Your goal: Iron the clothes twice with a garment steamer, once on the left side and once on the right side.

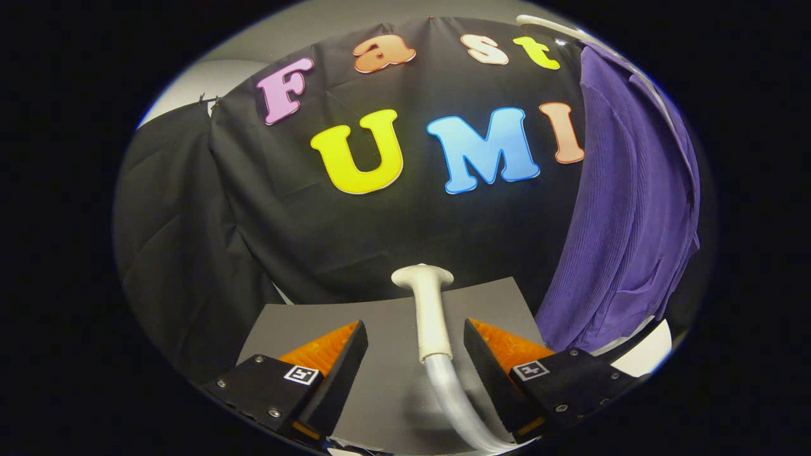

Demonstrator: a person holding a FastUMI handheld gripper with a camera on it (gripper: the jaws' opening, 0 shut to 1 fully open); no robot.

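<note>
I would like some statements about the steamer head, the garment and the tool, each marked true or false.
1. The cream plastic steamer head lies between the fingers of the tool. True.
2. The tool is shut on the steamer head. False: the fingers stand apart and do not touch it.
3. The purple ribbed garment lies folded on the grey tabletop. False: it hangs beside the table.
4. A pale ribbed hose leads from the steamer head. True.

Lighting even and fairly bright, from above. Soft shadow under the steamer handle [428, 313] on the grey desk [380, 380]. Strong fisheye bending away from the handle; purple garment [624, 215] curves. Focus sharp centrally. Fingers [415, 348] apart, slightly soft.
</note>
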